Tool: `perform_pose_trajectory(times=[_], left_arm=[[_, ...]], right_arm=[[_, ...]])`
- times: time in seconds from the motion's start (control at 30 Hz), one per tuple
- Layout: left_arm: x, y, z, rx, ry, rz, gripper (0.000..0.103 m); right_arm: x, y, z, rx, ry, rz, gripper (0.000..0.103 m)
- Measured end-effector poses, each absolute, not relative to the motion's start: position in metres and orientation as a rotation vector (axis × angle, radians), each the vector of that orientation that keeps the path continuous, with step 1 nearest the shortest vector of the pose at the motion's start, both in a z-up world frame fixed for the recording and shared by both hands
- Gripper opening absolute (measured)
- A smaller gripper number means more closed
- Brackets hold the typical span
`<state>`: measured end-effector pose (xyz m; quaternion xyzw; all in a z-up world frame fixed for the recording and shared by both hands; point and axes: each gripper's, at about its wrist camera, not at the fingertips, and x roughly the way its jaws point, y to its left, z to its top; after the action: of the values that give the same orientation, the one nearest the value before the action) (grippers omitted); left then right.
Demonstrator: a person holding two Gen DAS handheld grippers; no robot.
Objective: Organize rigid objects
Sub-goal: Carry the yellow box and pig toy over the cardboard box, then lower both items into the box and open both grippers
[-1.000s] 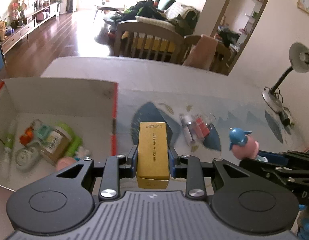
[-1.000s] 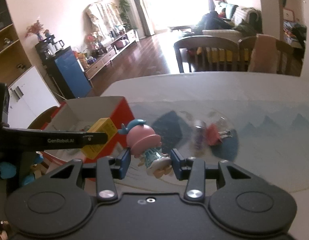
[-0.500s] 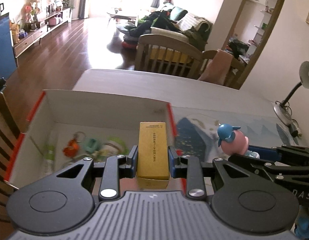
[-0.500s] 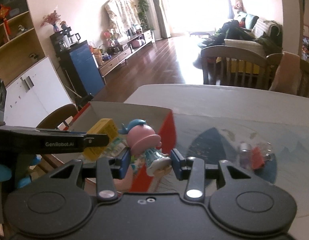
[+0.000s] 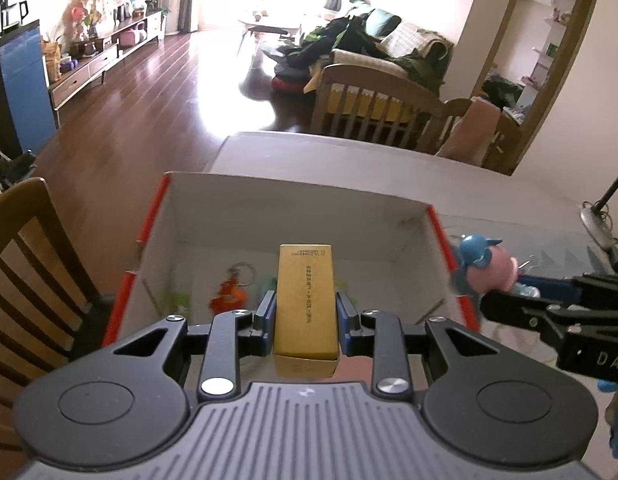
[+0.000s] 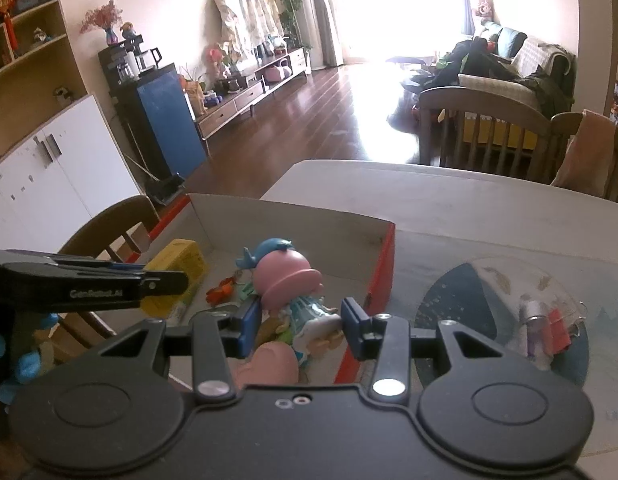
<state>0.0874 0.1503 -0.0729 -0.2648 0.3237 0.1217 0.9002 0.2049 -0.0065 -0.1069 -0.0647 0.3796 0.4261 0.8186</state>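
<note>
My left gripper (image 5: 305, 312) is shut on a long yellow box (image 5: 305, 300) and holds it above the inside of the red-edged white cardboard box (image 5: 293, 200). My right gripper (image 6: 297, 320) is shut on a pink doll with a blue cap (image 6: 287, 284) and holds it over the same box's right side (image 6: 383, 264). The doll also shows in the left wrist view (image 5: 485, 268), and the yellow box in the right wrist view (image 6: 177, 272). An orange keychain (image 5: 229, 296) and green items lie in the box.
A small bottle and a red clip (image 6: 545, 324) lie on the printed table mat (image 6: 489, 280) to the right of the box. A wooden chair (image 5: 25, 264) stands left of the table. A desk lamp base (image 5: 597, 224) sits at the far right.
Both grippers have moved left with their objects, from over the table mat to over the cardboard box. The items on the mat have stayed in place.
</note>
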Motion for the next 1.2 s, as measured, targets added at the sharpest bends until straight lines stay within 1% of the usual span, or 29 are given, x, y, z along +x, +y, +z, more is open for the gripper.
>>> perform_pose_trajectory(times=[0.17,0.4,0.7,0.9,1.1,1.2], left_arm=[[0.083,0.168,-0.09,-0.543,0.702,0.267,0.029],[0.09,0.185,-0.114,-0.515,0.758,0.282,0.029],[0.114,0.178,-0.13,-0.429,0.802,0.247,0.029],[0.129,0.176,-0.145,-0.42,0.863,0.226,0.029],[0.133,0.17,-0.16,-0.418,0.914,0.207,0.029],[0.133,0.169,-0.162,-0.417,0.93,0.202,0.029]], right_arm=[[0.205,0.017,-0.117,-0.187,0.818,0.882,0.042],[0.206,0.052,-0.145,-0.274,0.862,0.848,0.042],[0.2,0.072,-0.174,-0.367,0.899,0.814,0.042],[0.189,0.081,-0.178,-0.444,0.859,0.809,0.042],[0.189,0.081,-0.176,-0.444,0.858,0.797,0.039],[0.189,0.079,-0.174,-0.435,0.866,0.796,0.041]])
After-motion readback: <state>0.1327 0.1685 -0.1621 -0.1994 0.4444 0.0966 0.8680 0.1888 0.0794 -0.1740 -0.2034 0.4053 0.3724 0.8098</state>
